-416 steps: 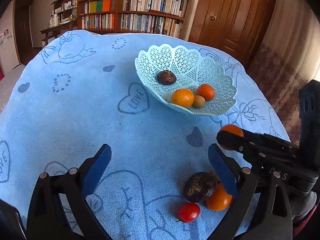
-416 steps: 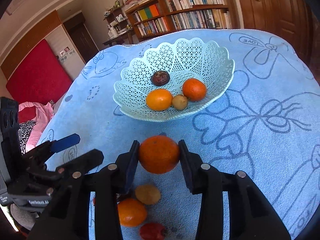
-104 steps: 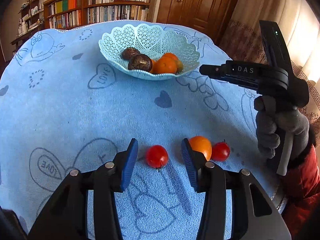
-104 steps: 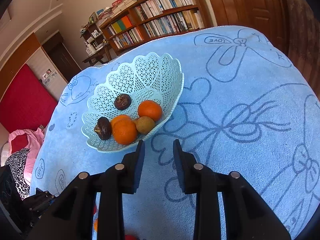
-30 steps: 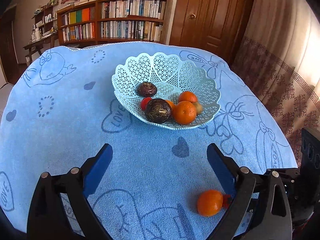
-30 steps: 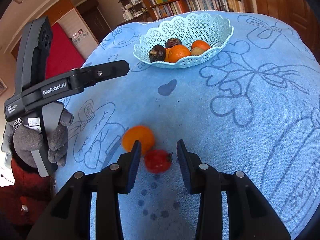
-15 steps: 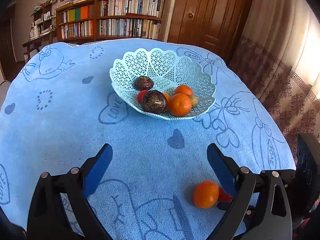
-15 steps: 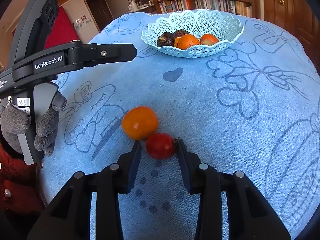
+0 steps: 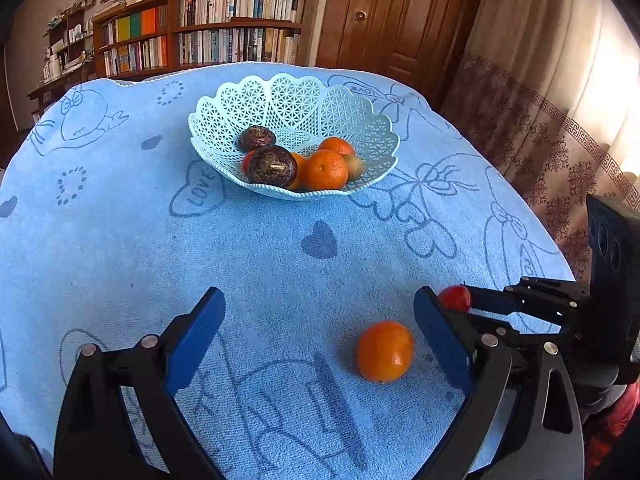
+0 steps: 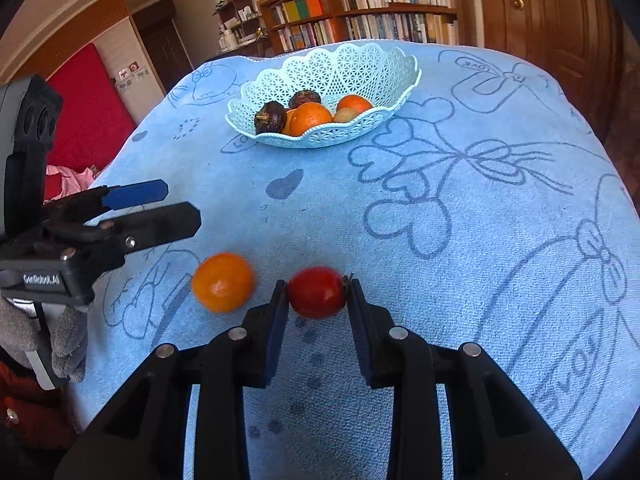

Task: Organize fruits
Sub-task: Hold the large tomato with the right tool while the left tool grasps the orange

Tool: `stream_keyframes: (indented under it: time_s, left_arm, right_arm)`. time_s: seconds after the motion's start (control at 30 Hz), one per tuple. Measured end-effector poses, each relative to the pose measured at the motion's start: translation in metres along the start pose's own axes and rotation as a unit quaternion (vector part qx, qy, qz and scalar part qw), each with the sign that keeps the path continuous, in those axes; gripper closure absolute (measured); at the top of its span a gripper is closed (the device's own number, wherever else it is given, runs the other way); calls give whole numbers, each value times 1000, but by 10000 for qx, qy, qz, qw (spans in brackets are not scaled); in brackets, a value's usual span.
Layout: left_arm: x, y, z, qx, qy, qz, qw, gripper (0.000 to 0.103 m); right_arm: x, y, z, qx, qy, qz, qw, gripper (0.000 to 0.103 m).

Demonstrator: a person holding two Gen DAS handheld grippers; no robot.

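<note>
My right gripper [image 10: 317,292] is shut on a small red tomato [image 10: 317,292], raised a little off the blue cloth; the tomato [image 9: 455,298] also shows in the left wrist view, between the right gripper's fingers. An orange [image 9: 385,351] lies on the cloth just left of it, also seen as the orange [image 10: 222,287] in the right wrist view. My left gripper [image 9: 320,336] hovers open above the cloth, the orange near its right finger. The pale blue lattice basket [image 9: 360,128] [image 10: 372,60] at the far side holds several fruits: oranges, dark round fruits, a kiwi.
A blue towel with heart and bow drawings [image 9: 120,248] covers the round table; its edge drops off at the right. Bookshelves [image 9: 224,44] and a wooden door [image 9: 400,20] stand behind. A gloved hand [image 10: 60,336] holds the left gripper.
My right gripper has closed on the red tomato and lifted it slightly. The left gripper stays open and has shifted a little toward the orange.
</note>
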State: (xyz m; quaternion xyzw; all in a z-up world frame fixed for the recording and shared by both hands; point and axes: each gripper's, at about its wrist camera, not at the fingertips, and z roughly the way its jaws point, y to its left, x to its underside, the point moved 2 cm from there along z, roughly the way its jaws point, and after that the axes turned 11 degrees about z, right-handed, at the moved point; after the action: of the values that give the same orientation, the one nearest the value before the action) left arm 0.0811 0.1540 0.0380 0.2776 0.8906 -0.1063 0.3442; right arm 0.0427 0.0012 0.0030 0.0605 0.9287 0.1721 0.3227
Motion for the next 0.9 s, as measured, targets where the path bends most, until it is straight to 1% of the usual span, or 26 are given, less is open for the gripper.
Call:
stream_keyframes:
  time_s: [0.13,0.37,0.43,0.47,0.5,0.53,0.57,0.63,0.67,0.73,0.77,0.8,0.9]
  left_arm:
    - [8,-14,4,134,134,174,9997,7]
    - [20,-30,15,302,308,333,9985,7]
    - [23,-34,19,364,381,373,9979,16]
    - [25,-36,22,388,436,395,9975,24]
    - [27,-38,25,423,486,413,9971,29]
    - [28,-41,27,449,522,439,9967,30]
    - [29,-43,28,398,522,486,9967,32]
    - [30,-45,27,374,495,544,9966,41]
    - [29,-45,27,381,489,541,9966,48]
    - [29,-44,26,395,479,533,9966,50]
    - [29,-45,26,397,478,534,9966,59]
    - [29,-44,26,401,481,535,9966,65]
    - [29,-45,25,415,456,522,9967,65]
  right_arm:
    - [-3,-8,-1,65,-47,167,9998,72]
    - [-5,-12,0,141,-113,252,9995,72]
    - [-5,-13,0,153,-112,290,9994,72]
    - [-5,-14,0,154,-110,303,9994,72]
    - [-5,-14,0,152,-108,309,9993,72]
    - [-5,-14,1,152,-105,307,9994,72]
    - [-5,-13,1,152,-102,299,9994,72]
    - [-5,-13,1,146,-100,283,9994,72]
    - [-4,-13,1,141,-97,279,9995,72]
    - [-4,-13,2,138,-93,278,9995,72]
    - [-4,-13,2,138,-96,279,9995,72]
    - [-4,-13,2,137,-98,280,9995,72]
    - [-4,-13,1,126,-118,284,9994,72]
